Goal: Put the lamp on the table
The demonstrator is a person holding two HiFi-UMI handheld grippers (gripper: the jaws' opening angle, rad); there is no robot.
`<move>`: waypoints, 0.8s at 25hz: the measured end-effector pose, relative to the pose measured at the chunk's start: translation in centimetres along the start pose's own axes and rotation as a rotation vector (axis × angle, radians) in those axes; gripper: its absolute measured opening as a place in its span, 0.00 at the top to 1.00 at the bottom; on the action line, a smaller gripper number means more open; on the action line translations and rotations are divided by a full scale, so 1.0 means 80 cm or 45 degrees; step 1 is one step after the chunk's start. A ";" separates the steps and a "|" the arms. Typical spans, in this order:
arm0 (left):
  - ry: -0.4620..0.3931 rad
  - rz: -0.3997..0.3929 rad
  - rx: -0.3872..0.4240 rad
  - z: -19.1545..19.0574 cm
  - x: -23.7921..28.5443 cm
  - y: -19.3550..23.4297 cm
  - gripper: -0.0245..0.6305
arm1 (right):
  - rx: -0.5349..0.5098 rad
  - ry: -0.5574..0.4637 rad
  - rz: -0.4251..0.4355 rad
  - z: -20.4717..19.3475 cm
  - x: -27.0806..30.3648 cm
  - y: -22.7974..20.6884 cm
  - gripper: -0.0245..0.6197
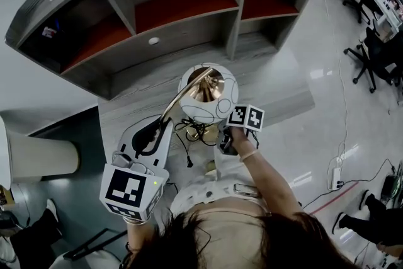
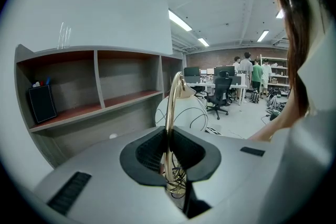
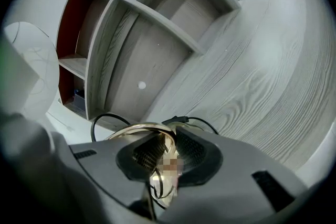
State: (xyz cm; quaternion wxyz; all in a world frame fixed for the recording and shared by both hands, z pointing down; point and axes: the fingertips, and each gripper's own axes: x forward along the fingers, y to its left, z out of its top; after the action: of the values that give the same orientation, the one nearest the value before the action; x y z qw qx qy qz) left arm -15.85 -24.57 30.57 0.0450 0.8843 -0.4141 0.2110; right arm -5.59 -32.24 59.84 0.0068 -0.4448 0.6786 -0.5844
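Observation:
I hold the lamp above the grey wood table (image 1: 277, 72). Its white globe shade (image 1: 208, 94) carries thin black lines, and a curved gold stem (image 1: 179, 99) runs down to a gold base with a coiled black cord (image 1: 189, 135). My left gripper (image 1: 157, 132) is shut on the gold stem (image 2: 170, 113), with the globe (image 2: 195, 112) just beyond the jaws. My right gripper (image 1: 223, 137) is shut on the gold ring of the base (image 3: 137, 130); the cord (image 3: 105, 119) loops past it. The table top (image 3: 252, 76) lies below and ahead.
A grey shelf unit (image 1: 176, 9) with red-lined compartments stands along the table's far side. A small white disc (image 1: 153, 41) lies near it. Office chairs (image 1: 371, 53) and a power strip (image 1: 335, 178) are on the floor to the right. A white cylinder (image 1: 38, 157) sits at left.

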 end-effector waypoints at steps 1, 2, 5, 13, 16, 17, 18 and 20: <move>0.001 0.002 -0.002 0.001 0.003 0.002 0.90 | -0.002 0.003 -0.001 0.003 0.002 0.000 0.87; 0.001 0.003 -0.004 0.002 0.006 0.004 0.90 | -0.003 0.005 -0.001 0.007 0.004 0.000 0.87; 0.001 0.009 -0.009 0.005 0.016 0.010 0.90 | -0.007 0.015 -0.001 0.018 0.011 0.000 0.87; 0.009 0.033 -0.028 0.011 0.039 0.018 0.90 | -0.020 0.042 -0.002 0.040 0.021 -0.006 0.87; 0.015 0.037 -0.034 0.012 0.047 0.020 0.90 | -0.025 0.051 -0.006 0.048 0.025 -0.010 0.87; 0.017 0.038 -0.036 0.012 0.050 0.021 0.90 | -0.026 0.055 -0.005 0.051 0.027 -0.010 0.87; 0.018 0.039 -0.038 0.012 0.053 0.022 0.90 | -0.028 0.058 -0.005 0.053 0.028 -0.010 0.87; 0.022 0.041 -0.042 0.012 0.057 0.025 0.90 | -0.032 0.063 -0.007 0.058 0.032 -0.012 0.87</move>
State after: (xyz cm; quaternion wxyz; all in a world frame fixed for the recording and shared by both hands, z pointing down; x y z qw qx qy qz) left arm -14.39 -29.38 31.37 0.0597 0.8749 -0.4312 0.2125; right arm -4.09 -37.34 60.46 -0.0170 -0.4322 0.6845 -0.5868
